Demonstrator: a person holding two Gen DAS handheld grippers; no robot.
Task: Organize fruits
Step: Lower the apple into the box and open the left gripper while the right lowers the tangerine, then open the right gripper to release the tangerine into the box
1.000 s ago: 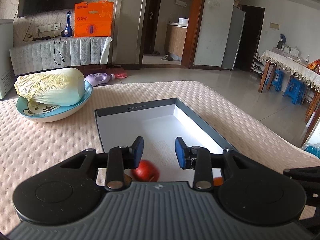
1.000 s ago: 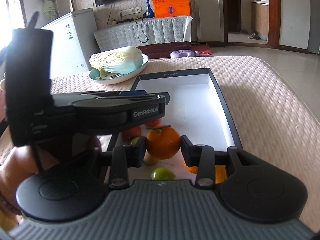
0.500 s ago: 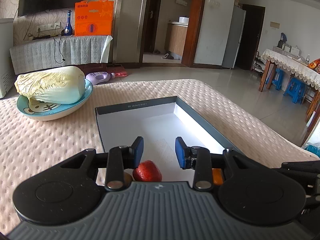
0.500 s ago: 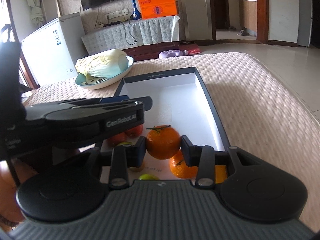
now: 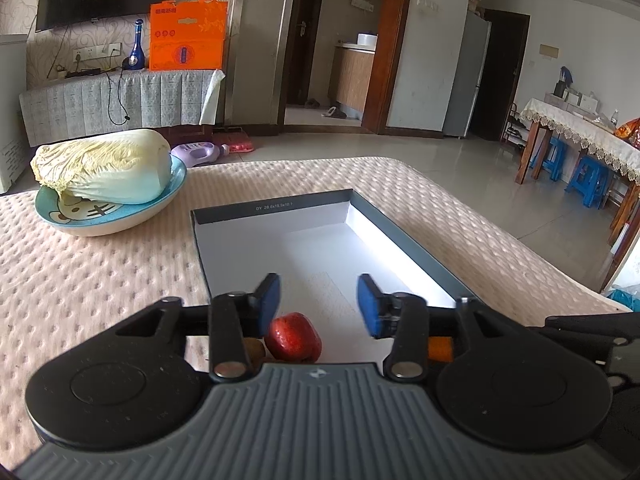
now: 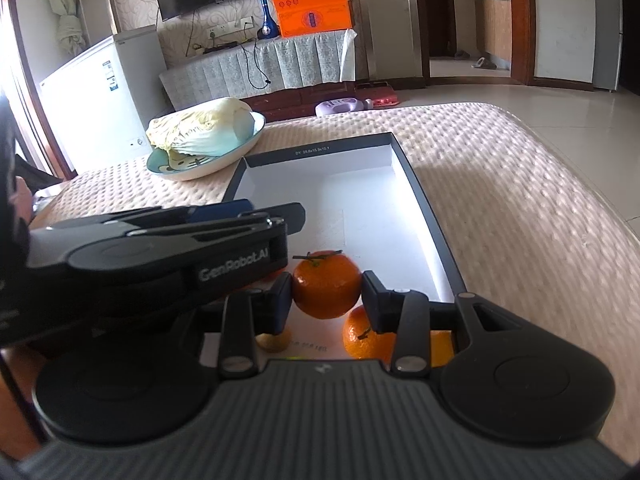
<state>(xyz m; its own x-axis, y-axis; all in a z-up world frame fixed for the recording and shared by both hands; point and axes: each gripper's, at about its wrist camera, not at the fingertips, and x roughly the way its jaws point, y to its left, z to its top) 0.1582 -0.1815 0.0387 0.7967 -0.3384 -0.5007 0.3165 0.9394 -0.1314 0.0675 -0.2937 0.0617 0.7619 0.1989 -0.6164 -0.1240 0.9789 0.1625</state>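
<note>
My right gripper is shut on an orange tangerine with a stem and holds it over the near end of the shallow white-lined box. Below it lie another tangerine and a brownish fruit. My left gripper is open and empty above the box; a red fruit lies in the box just beneath its left pad, with a brown fruit beside it. The left gripper also shows in the right wrist view, to the left of the tangerine.
A blue bowl holding a napa cabbage stands on the pink quilted surface to the far left of the box; it also shows in the right wrist view. The surface's edge drops off to the right.
Both views have pulled back and up a little. The held tangerine stays between the right pads while the fruits in the box slide lower in view; a second tangerine came into sight.
</note>
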